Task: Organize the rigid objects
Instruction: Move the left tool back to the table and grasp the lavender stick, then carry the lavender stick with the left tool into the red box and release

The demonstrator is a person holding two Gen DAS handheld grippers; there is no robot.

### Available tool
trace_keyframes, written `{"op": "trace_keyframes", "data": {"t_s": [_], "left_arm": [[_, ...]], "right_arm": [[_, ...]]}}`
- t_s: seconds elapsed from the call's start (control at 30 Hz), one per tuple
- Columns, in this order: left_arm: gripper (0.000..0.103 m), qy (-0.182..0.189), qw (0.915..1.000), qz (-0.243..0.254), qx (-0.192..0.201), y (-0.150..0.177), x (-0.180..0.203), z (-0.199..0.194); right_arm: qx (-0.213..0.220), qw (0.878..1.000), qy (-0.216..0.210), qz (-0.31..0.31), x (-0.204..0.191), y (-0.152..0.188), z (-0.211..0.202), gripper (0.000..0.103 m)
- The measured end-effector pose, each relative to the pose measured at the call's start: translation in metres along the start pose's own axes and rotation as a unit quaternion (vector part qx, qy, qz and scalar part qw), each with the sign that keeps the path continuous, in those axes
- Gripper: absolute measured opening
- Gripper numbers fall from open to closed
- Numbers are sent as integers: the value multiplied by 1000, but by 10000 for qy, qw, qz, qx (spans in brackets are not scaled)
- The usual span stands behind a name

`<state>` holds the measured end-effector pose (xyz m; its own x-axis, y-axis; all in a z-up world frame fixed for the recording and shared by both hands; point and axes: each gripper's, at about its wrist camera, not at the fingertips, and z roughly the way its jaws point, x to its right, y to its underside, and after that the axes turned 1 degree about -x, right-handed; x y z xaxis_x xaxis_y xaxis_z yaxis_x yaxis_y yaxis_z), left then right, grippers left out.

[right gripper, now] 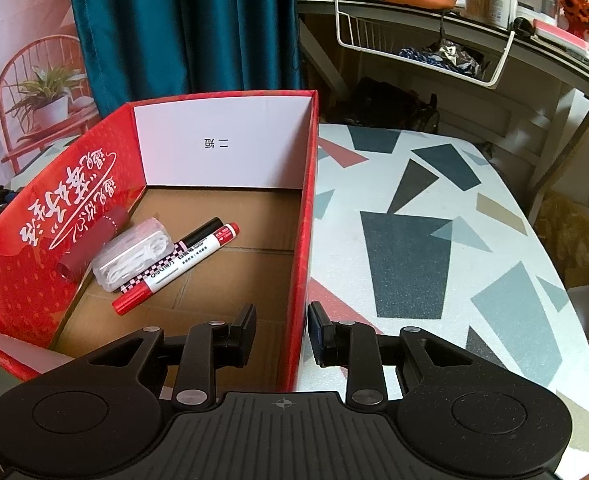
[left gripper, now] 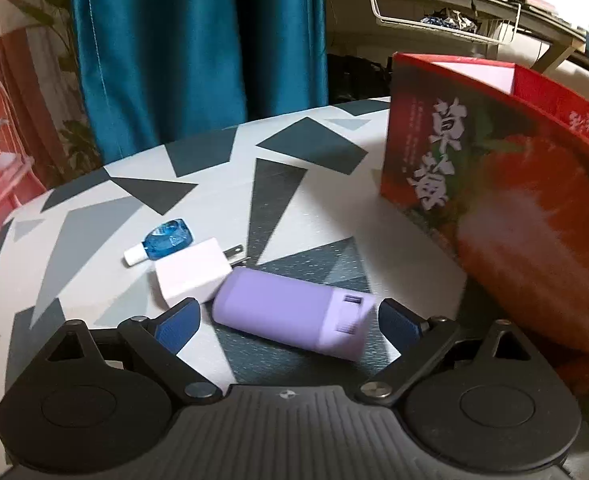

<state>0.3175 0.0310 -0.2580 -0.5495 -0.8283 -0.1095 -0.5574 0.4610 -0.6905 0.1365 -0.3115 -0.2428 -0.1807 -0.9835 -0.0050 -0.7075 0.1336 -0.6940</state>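
A lilac power bank (left gripper: pixel 290 312) lies on the patterned table (left gripper: pixel 94 220), between the fingers of my open left gripper (left gripper: pixel 288 318); both pads stand clear of it. Just beyond it lie a white plug charger (left gripper: pixel 190 272) and a small blue bottle (left gripper: pixel 162 240). The red strawberry box (left gripper: pixel 494 200) stands to the right. In the right wrist view my right gripper (right gripper: pixel 282 328) straddles the box's right wall (right gripper: pixel 306 200), with a gap at the inner finger. Inside lie a red marker (right gripper: pixel 174 270), a black marker (right gripper: pixel 202 236), a clear case of white cable (right gripper: pixel 134 256) and a dark red tube (right gripper: pixel 90 244).
A teal curtain (left gripper: pixel 194 40) hangs behind the table. Behind it stands a desk with a white wire basket (right gripper: pixel 414 44) and clutter. The table top (right gripper: pixel 454 220) to the right of the box ends in a rounded edge at the right.
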Motion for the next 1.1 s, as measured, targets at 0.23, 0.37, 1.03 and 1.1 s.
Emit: {"op": "trace_keyframes", "data": {"t_s": [0.23, 0.37, 1.03, 1.1], "left_arm": [[97, 129, 9996, 229, -48, 2, 4, 8], [97, 197, 9998, 100, -35, -2, 0, 13], [91, 172, 9996, -55, -198, -5, 3, 19], [91, 136, 9996, -103, -245, -4, 6, 16]], "right_arm": [[2, 10000, 8, -17, -1, 0, 0, 27], [-10, 10000, 10, -23, -1, -1, 0, 27], [-28, 10000, 3, -43, -1, -2, 1, 28], [-31, 10000, 6, -48, -1, -2, 1, 28]]}}
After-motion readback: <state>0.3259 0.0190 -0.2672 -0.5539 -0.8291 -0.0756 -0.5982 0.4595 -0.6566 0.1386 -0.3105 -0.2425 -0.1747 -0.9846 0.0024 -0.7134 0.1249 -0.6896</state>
